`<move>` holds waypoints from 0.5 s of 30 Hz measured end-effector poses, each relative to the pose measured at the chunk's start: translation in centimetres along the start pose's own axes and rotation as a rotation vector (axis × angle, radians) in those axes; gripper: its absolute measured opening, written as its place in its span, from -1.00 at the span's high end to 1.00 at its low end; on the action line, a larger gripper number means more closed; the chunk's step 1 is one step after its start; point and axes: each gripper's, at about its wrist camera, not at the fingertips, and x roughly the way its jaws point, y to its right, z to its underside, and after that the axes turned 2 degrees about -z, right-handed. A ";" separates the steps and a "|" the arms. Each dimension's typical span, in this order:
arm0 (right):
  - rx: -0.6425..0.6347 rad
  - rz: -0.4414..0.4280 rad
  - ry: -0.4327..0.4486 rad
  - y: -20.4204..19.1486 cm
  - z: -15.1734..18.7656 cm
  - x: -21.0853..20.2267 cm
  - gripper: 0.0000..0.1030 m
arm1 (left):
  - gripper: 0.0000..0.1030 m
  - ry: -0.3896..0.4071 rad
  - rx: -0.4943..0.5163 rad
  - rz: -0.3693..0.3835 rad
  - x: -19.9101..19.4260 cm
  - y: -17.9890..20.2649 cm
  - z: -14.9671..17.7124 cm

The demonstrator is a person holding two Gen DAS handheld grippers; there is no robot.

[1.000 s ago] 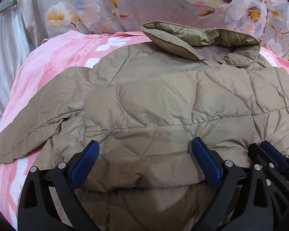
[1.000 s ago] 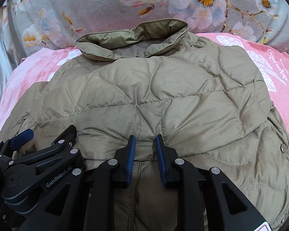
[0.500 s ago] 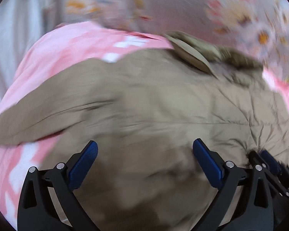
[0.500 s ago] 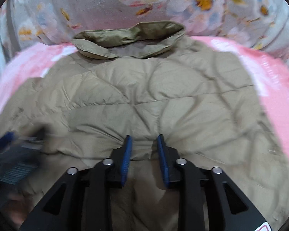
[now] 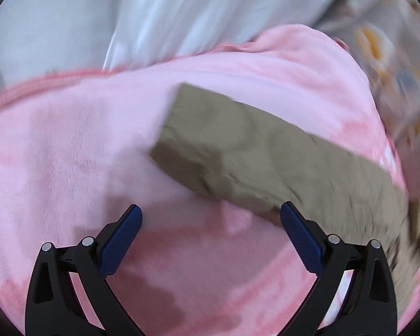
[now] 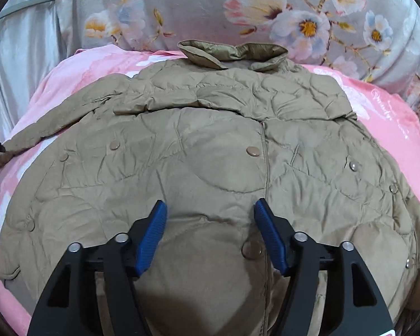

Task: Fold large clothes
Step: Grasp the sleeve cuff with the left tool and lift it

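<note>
khaki quilted jacket [image 6: 210, 168] lies flat, hem folded up; right gripper [image 6: 210, 218] fingers opening, left gripper [image 5: 210, 221] fingers apart.

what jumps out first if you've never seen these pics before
A tan quilted jacket fills the right wrist view, folded hem-up over itself on a pink blanket, its collar toward the floral bedding. In the left wrist view, one sleeve stretches across the blanket.

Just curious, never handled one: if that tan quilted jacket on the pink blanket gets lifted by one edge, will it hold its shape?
Probably not. The jacket wrinkles and drapes, so it likely sags. Its puffy quilting suggests lightness for its bulk. The sheen hints it may slip.
</note>
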 end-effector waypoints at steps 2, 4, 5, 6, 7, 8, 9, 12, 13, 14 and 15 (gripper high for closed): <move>0.007 -0.014 -0.012 0.2 0.0 0.3 -0.41 | -0.84 -0.016 -0.035 0.040 0.8 -0.7 -0.9; 0.012 -0.012 -0.015 0.2 0.1 0.3 -0.46 | -0.66 -0.003 -0.028 0.030 1.0 -0.3 -1.5; 0.013 -0.012 -0.016 0.1 0.2 0.3 -0.48 | -0.42 -0.001 -0.018 0.037 1.0 0.0 -1.7; 0.011 -0.010 -0.017 0.1 0.2 0.3 -0.49 | -0.26 -0.012 -0.001 0.050 1.1 0.6 -1.9; 0.013 -0.003 -0.016 0.1 0.2 0.4 -0.55 | -0.14 -0.020 0.007 0.049 1.3 1.0 -2.0; 0.019 0.003 -0.021 0.2 0.2 0.4 -0.59 | 0.00 -0.018 0.011 0.039 1.2 1.5 -2.2; 0.024 -0.001 -0.022 0.3 0.3 0.5 -0.59 | 0.13 -0.015 0.016 0.046 1.0 1.5 -2.5; 0.036 -0.007 -0.025 0.5 0.3 0.5 -0.60 | 0.55 0.002 0.040 0.070 -0.3 2.6 -2.7; 0.042 -0.007 -0.028 0.5 0.3 0.6 -0.61 | 0.71 0.017 0.056 0.076 -0.9 3.3 -2.6; 0.046 -0.008 -0.030 0.6 0.3 0.6 -0.61 | 0.79 0.036 0.077 0.089 -1.8 4.1 -2.7; 0.049 -0.007 -0.030 0.6 0.3 0.6 -0.61 | 0.81 0.060 0.108 0.114 -3.3 5.2 -2.4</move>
